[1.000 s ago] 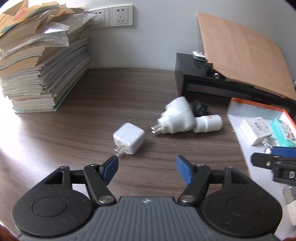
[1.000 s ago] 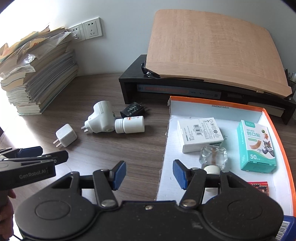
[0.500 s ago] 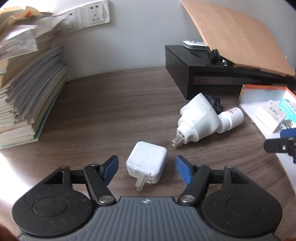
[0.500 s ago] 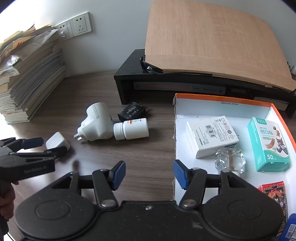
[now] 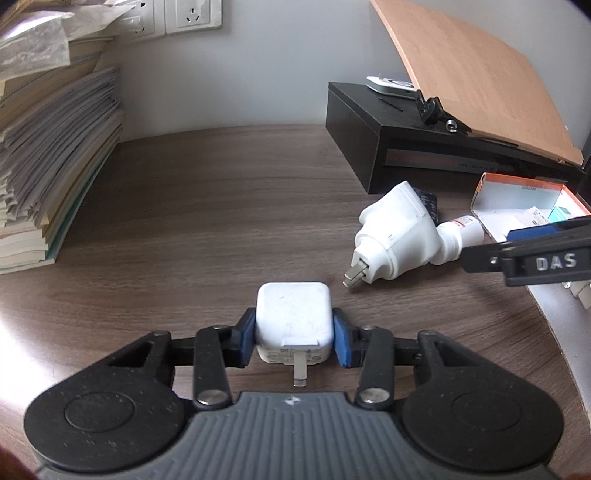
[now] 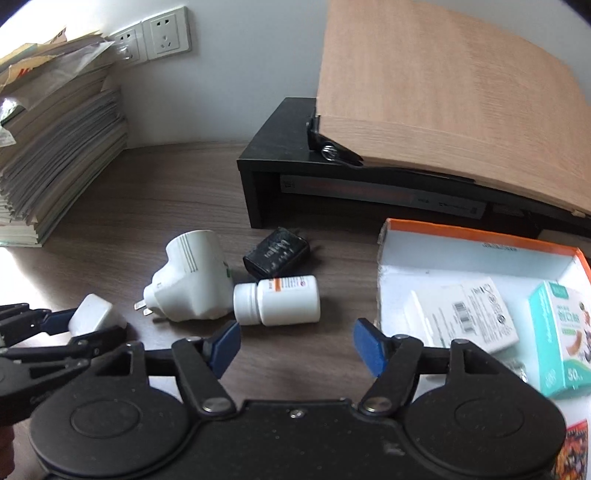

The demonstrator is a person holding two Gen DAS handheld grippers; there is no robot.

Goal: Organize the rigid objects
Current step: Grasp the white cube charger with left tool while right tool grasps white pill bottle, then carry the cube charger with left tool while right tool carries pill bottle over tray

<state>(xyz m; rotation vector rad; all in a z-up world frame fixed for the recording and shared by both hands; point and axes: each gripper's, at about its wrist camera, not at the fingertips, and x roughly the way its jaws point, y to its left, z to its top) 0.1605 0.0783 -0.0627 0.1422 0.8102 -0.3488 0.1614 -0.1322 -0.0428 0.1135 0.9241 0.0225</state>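
Observation:
My left gripper (image 5: 294,338) is shut on a small white square charger (image 5: 293,317), its prongs pointing back at the camera; it also shows at the left of the right wrist view (image 6: 94,315). A large white plug adapter (image 6: 192,282), a white pill bottle (image 6: 277,300) and a black charger (image 6: 275,252) lie together on the wooden desk. My right gripper (image 6: 295,345) is open and empty, just in front of the pill bottle. A white box with an orange rim (image 6: 480,236) at the right holds several small packages.
A tall stack of papers and books (image 6: 55,147) stands at the left by the wall sockets (image 6: 166,35). A black monitor stand (image 6: 288,155) with a clipped wooden board (image 6: 443,92) on it stands at the back right.
My left gripper moved forward around the square charger and shut on it. My right gripper moved left and forward toward the pill bottle, staying open.

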